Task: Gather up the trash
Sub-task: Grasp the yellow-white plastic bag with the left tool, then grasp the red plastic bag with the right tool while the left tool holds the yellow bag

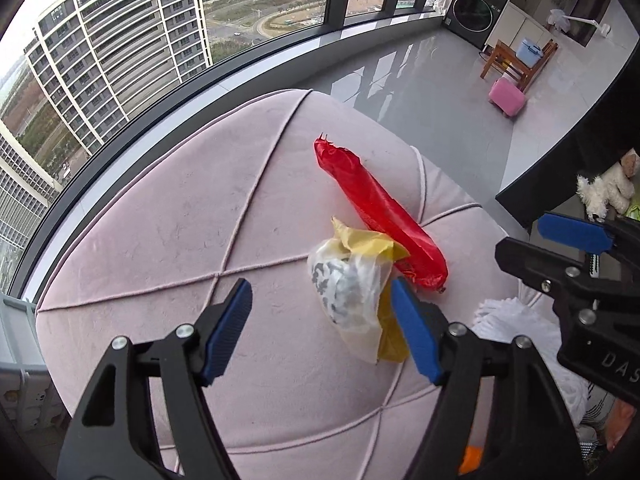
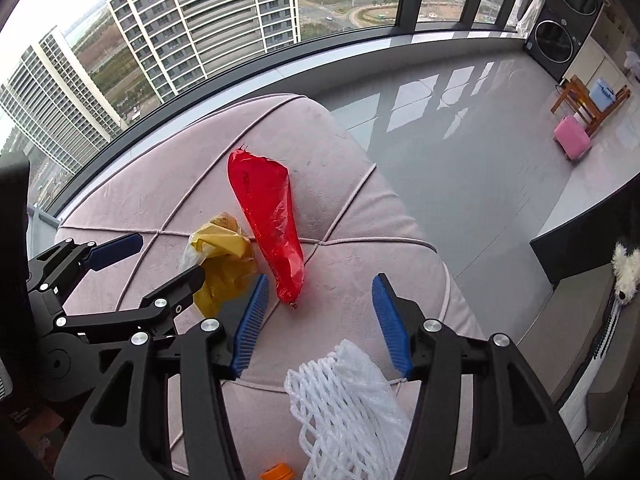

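A clear plastic bag (image 1: 348, 292) with a yellow bag (image 1: 370, 242) crumpled around it lies on a pink cushioned pouf (image 1: 160, 216). My left gripper (image 1: 320, 292) is open around this bundle; the right pad is close to the yellow plastic, the left pad stands apart. A long red plastic wrapper (image 1: 380, 208) lies just beyond. My right gripper (image 2: 320, 280) is open, with the near end of the red wrapper (image 2: 272, 216) between its fingertips and not pressed. White foam netting (image 2: 348, 404) sits under it on the pouf's near side. Each gripper also shows in the other's view: right gripper (image 1: 520, 234), left gripper (image 2: 172, 256).
Tall windows (image 1: 120, 60) curve behind the pouf. Grey glossy floor (image 2: 460, 168) lies to the right, with a wooden stool (image 1: 516, 62) bearing a blue bucket, a pink box (image 1: 506, 96) and a washing machine (image 1: 474, 12). A dark tabletop edge (image 2: 580, 240) and a white plush toy (image 1: 604, 192) are at right.
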Demonstrator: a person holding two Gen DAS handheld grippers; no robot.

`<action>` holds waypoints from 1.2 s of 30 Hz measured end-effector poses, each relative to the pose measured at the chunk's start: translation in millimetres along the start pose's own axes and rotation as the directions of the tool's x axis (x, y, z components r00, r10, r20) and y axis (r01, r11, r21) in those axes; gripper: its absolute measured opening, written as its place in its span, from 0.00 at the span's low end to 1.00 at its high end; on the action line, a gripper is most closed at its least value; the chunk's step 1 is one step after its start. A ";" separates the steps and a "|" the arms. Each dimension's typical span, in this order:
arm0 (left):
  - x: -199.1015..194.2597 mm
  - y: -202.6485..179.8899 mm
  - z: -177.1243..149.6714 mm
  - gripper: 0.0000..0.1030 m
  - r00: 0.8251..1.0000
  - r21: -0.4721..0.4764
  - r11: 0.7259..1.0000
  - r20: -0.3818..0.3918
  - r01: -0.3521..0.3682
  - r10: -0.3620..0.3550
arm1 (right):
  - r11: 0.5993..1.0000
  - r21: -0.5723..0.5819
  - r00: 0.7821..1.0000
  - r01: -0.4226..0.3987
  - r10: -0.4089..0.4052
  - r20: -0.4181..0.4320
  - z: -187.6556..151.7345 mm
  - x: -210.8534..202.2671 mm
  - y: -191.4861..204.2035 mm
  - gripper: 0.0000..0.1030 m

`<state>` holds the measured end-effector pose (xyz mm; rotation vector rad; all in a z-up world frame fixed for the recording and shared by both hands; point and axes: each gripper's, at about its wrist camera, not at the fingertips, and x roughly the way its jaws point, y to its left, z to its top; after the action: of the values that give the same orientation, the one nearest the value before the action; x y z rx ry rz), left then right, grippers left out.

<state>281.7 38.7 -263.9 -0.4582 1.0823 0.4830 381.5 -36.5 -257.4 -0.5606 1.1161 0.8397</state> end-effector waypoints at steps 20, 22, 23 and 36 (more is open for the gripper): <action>2.6 34.2 -9.5 0.18 1.000 -0.127 0.992 0.015 -0.001 0.003 | 0.964 -0.225 0.983 -0.142 0.111 -0.147 17.8 46.2 26.4 0.34; 1.7 41.4 -9.0 0.18 1.000 -0.136 0.991 0.015 -0.012 0.014 | 0.963 -0.235 0.984 -0.131 0.097 -0.148 21.0 51.5 32.9 0.34; 1.1 45.0 -8.4 0.18 1.000 -0.138 0.990 0.016 -0.019 0.021 | 0.963 -0.241 0.985 -0.119 0.085 -0.147 23.2 55.5 35.8 0.34; -5.5 92.5 -8.7 0.18 0.999 -0.158 0.987 0.013 -0.031 0.034 | 0.968 -0.248 0.977 -0.035 -0.018 -0.211 36.8 100.2 63.8 0.28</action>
<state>219.7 107.5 -273.2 -0.5750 1.0416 0.6030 369.1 58.4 -337.0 -0.8731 1.2137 0.9523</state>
